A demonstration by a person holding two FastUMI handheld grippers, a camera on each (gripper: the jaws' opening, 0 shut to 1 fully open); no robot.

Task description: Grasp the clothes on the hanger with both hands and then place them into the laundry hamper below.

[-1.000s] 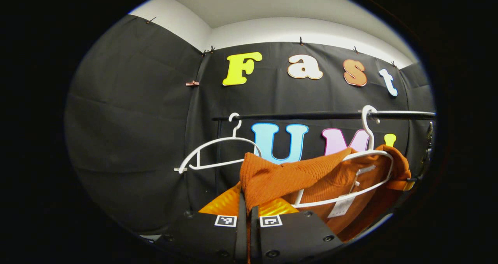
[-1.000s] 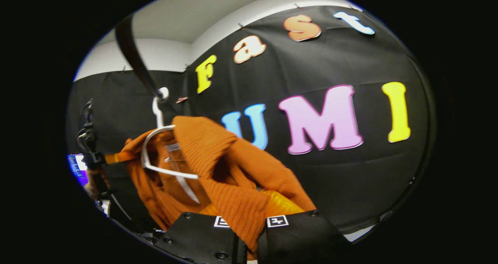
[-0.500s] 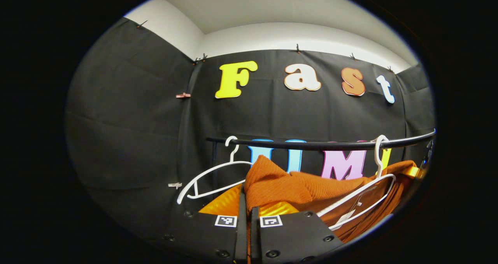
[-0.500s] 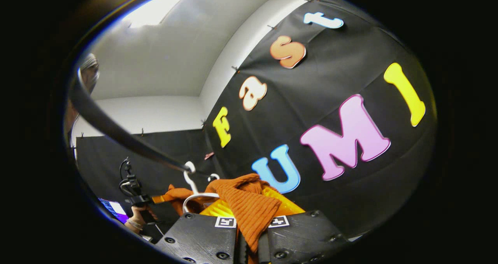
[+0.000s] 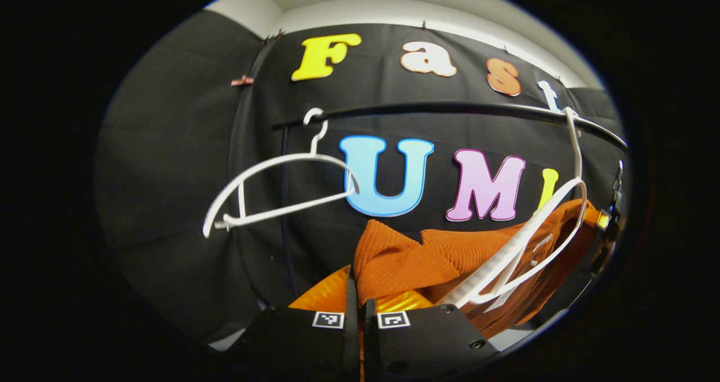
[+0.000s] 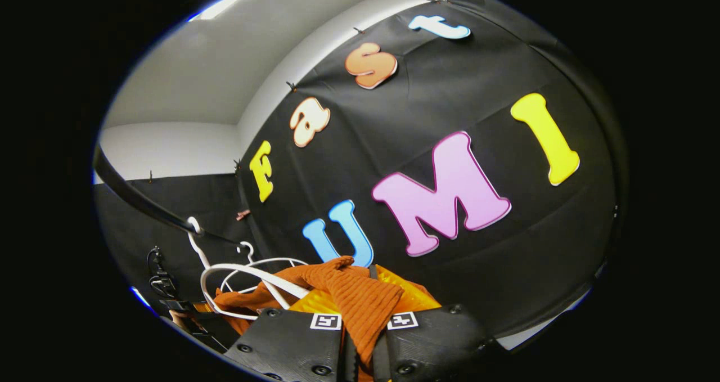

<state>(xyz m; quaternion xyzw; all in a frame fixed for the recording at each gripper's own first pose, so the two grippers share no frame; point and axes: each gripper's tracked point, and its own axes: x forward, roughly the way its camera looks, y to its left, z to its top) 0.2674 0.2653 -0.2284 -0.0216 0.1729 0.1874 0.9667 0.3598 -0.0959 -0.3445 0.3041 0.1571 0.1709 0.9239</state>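
**Garment gripped at both ends, not yet free of the hanger**

The left hand-held gripper [image 5: 355, 309] is clenched on a fold of the orange knitted garment [image 5: 410, 258]; the right hand-held gripper [image 6: 360, 326] pinches another fold of it. From the left gripper view, the garment spreads toward 3 o'clock, partly draped on the white hanger [image 5: 540, 236] hooked on the rail [image 5: 450, 109]. An empty hanger [image 5: 270, 185] hangs at 10 o'clock. Grasping looks done; freeing the garment and lowering it into the hamper remain.

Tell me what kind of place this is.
Probably a small recording booth set up as a laundry corner: black cloth wall pinned below a white ceiling, a dark clothes rail carrying white hangers, and an orange knit garment partly on one.
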